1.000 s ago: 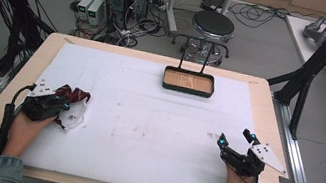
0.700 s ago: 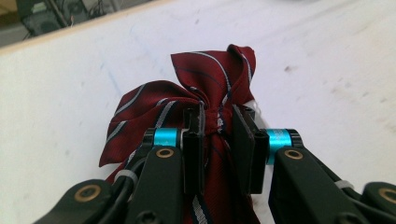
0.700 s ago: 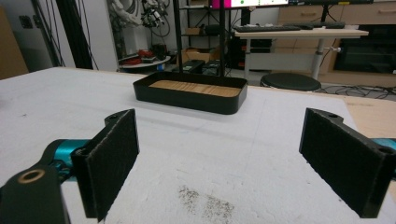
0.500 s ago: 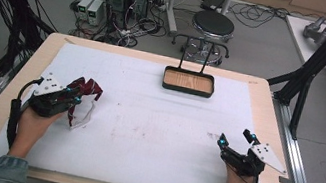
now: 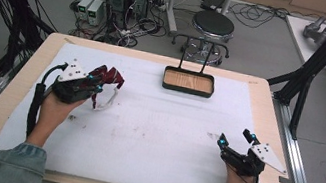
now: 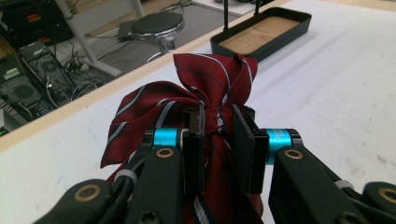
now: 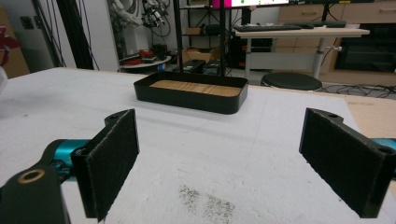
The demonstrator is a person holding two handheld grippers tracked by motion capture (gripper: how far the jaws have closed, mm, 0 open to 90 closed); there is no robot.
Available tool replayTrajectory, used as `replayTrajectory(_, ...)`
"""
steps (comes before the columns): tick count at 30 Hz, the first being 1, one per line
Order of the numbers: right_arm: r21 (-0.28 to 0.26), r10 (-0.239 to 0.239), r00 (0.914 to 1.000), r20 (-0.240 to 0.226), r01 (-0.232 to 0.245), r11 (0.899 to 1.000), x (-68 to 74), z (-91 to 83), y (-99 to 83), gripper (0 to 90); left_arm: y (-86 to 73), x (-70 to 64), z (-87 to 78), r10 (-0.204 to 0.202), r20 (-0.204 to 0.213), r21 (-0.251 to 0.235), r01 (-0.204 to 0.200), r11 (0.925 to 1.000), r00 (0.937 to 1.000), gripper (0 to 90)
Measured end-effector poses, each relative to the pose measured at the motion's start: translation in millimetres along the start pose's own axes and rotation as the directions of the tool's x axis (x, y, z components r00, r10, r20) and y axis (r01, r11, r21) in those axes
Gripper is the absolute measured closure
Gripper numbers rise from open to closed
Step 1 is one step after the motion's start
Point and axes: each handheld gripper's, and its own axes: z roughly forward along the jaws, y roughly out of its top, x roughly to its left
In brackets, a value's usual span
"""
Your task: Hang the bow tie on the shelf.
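The left gripper (image 5: 94,81) is clamped on a dark red striped fabric bow tie (image 5: 108,78), its jaws pinching the gathered knot at the middle, as the left gripper view (image 6: 218,128) shows with the cloth (image 6: 196,88) bunched above the pads. The bow tie hangs at the far left of the white padded table cover (image 5: 153,135), raised off it, with a pale strap dangling beneath. The likely destination is the shallow black tray with a wooden floor (image 5: 188,82), which sits at the far middle of the table, well apart to the right of the bow tie. To do this carry well, the grip should hold firm on the knot, the tie should be lifted high enough for the loose strap to clear the tray's rim, and the release should come over the tray's middle. The right gripper (image 5: 235,141) rests near the right edge, jaws spread wide and empty, facing the tray (image 7: 191,95).
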Motion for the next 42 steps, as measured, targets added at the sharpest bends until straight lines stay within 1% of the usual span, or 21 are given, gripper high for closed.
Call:
replayTrajectory(2, 0.0, 0.003, 1.0, -0.001, -0.003, 1.0, 0.1, 0.1, -0.1, 11.1, 4.1, -0.5, 2.9, 0.002, 0.005, -0.002, -0.002, 1.0, 1.0, 74.5)
replayTrajectory(3, -0.001, 0.002, 1.0, -0.002, -0.002, 1.0, 0.0, 0.2, -0.1, 11.1, 12.0, -1.9, 9.2, 0.012, 0.01, -0.006, -0.012, 0.9999, 0.9999, 74.5)
replayTrajectory(5, -0.001, 0.004, 1.0, -0.002, -0.004, 1.0, 0.0, 0.3, -0.1, 11.1, 19.3, -3.8, 16.0, 0.02, 0.021, -0.012, -0.02, 0.9997, 0.9996, 74.5)
replayTrajectory(6, -0.001, 0.003, 1.0, -0.002, -0.003, 1.0, -0.2, 0.3, 0.0, 11.1, 19.3, -3.8, 16.0, 0.02, 0.021, -0.012, -0.02, 0.9997, 0.9996, 74.5)
replayTrajectory(10, -0.001, 0.003, 1.0, -0.005, -0.003, 1.0, -0.3, 0.3, -0.1, 11.0, 36.9, -10.3, 35.1, 0.041, 0.037, -0.021, -0.04, 0.999, 0.9985, 74.5)
replayTrajectory(11, 0.001, 0.006, 1.0, -0.005, -0.006, 1.0, -0.1, 0.1, -0.1, 11.1, 36.9, -10.3, 35.1, 0.041, 0.037, -0.021, -0.04, 0.999, 0.9985, 74.5)
replayTrajectory(12, 0.0, 0.006, 1.0, -0.005, -0.006, 1.0, -0.1, 0.1, 0.0, 11.1, 43.4, -13.1, 43.4, 0.046, 0.046, -0.024, -0.045, 0.9987, 0.9978, 74.5)
replayTrajectory(14, 0.0, 0.006, 0.9999, -0.009, -0.006, 1.0, -0.1, 0.4, -0.1, 11.1, 46.6, -14.3, 47.4, 0.053, 0.048, -0.021, -0.052, 0.9984, 0.9974, 74.5)
replayTrajectory(15, -0.001, 0.006, 0.9999, -0.009, -0.006, 1.0, -0.1, 0.5, -0.1, 11.1, 53.0, -16.3, 55.9, 0.06, 0.054, -0.022, -0.059, 0.998, 0.9967, 74.5)
replayTrajectory(17, 0.0, 0.006, 0.9999, -0.008, -0.006, 1.0, 0.0, 0.6, -0.1, 11.1, 56.1, -17.4, 59.9, 0.06, 0.053, -0.025, -0.059, 0.9979, 0.9968, 74.5)
replayTrajectory(19, 0.0, 0.009, 0.9999, -0.01, -0.009, 1.0, -0.3, 0.5, -0.1, 11.1, 64.6, -19.5, 71.5, 0.056, 0.065, -0.04, -0.054, 0.9978, 0.9963, 74.5)
replayTrajectory(20, -0.003, 0.006, 0.9999, -0.011, -0.006, 1.0, -0.7, 0.7, -0.1, 11.1, 64.6, -19.5, 71.5, 0.056, 0.065, -0.04, -0.054, 0.9978, 0.9963, 74.5)
replayTrajectory(22, -0.004, 0.006, 0.9999, -0.012, -0.006, 1.0, -0.7, 0.8, -0.1, 11.1, 72.3, -21.5, 82.6, 0.057, 0.067, -0.051, -0.053, 0.9973, 0.9961, 74.5)
replayTrajectory(23, -0.004, 0.006, 0.9999, -0.012, -0.006, 1.0, -0.7, 0.8, -0.1, 11.1, 72.3, -21.5, 82.6, 0.057, 0.067, -0.051, -0.053, 0.9973, 0.9961, 74.5)
replayTrajectory(27, -0.001, 0.014, 0.9998, -0.014, -0.014, 1.0, -0.8, 0.6, -0.2, 11.1, 81.7, -20.7, 98.8, 0.057, 0.085, -0.074, -0.051, 0.996, 0.9948, 74.6)
replayTrajectory(28, -0.001, 0.014, 0.9998, -0.015, -0.014, 1.0, -1.0, 0.6, -0.2, 11.1, 82.9, -20.4, 101.3, 0.057, 0.076, -0.079, -0.051, 0.9956, 0.9955, 74.6)
replayTrajectory(34, -0.001, 0.02, 0.9996, -0.019, -0.02, 1.0, -1.6, 0.8, -0.4, 11.1, 92.6, -17.5, 110.9, 0.039, 0.075, -0.1, -0.032, 0.9945, 0.9964, 74.5)
replayTrajectory(36, 0.0, 0.02, 0.9996, -0.019, -0.02, 1.0, -1.6, 1.0, -0.5, 11.1, 100.9, -16.7, 114.5, 0.036, 0.075, -0.127, -0.026, 0.9915, 0.9965, 74.6)
replayTrajectory(39, -0.002, 0.024, 0.9995, -0.021, -0.024, 1.0, -1.5, 1.1, -0.5, 11.1, 107.2, -15.0, 117.8, 0.029, 0.075, -0.143, -0.017, 0.9895, 0.9968, 74.6)
replayTrajectory(41, -0.001, 0.025, 0.9995, -0.02, -0.025, 1.0, -1.5, 1.1, -0.5, 11.1, 115.9, -12.7, 123.7, 0.005, 0.065, -0.171, 0.006, 0.9853, 0.9979, 74.6)
replayTrajectory(42, 0.0, 0.026, 0.9995, -0.019, -0.026, 1.0, -1.5, 1.1, -0.5, 11.1, 118.6, -11.4, 125.7, 0.006, 0.064, -0.174, 0.006, 0.9847, 0.9979, 74.6)
